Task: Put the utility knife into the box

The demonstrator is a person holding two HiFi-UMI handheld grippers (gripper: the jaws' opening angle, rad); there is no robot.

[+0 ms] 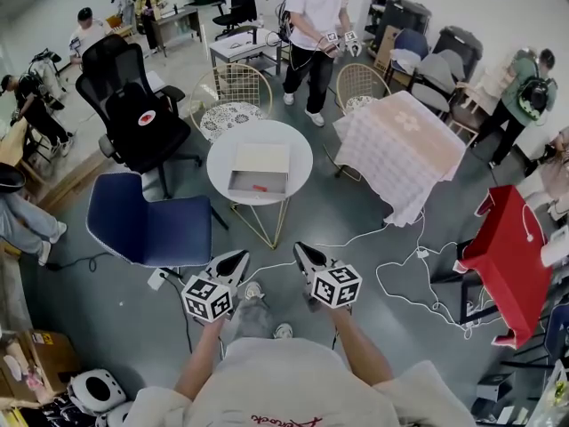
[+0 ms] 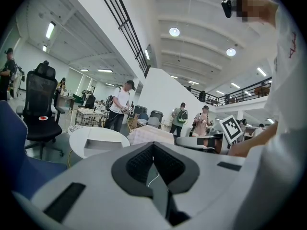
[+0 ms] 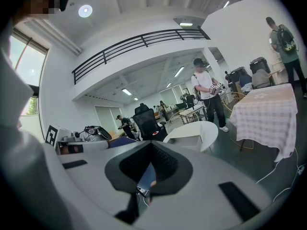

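Observation:
An open shallow box point(image 1: 260, 171) sits on a round white table point(image 1: 222, 154) ahead of me. A small red thing point(image 1: 260, 188) lies inside it near the front wall, too small to identify. My left gripper point(image 1: 236, 258) and right gripper point(image 1: 300, 251) hang low near my body, well short of the table, side by side. Both are shut with nothing between the pads. The left gripper view has its gripper point(image 2: 153, 145) pointing toward the table point(image 2: 79, 139) and the box point(image 2: 103, 145). In the right gripper view, the gripper point(image 3: 152, 145) faces the table point(image 3: 207, 128) and the box point(image 3: 189, 139).
A blue chair point(image 1: 151, 228) stands left of the table and a black office chair point(image 1: 133, 105) behind it. A cloth-covered table point(image 1: 400, 145) is at the right, a red table point(image 1: 507, 256) farther right. White cables point(image 1: 409, 283) trail on the floor. Several people stand around.

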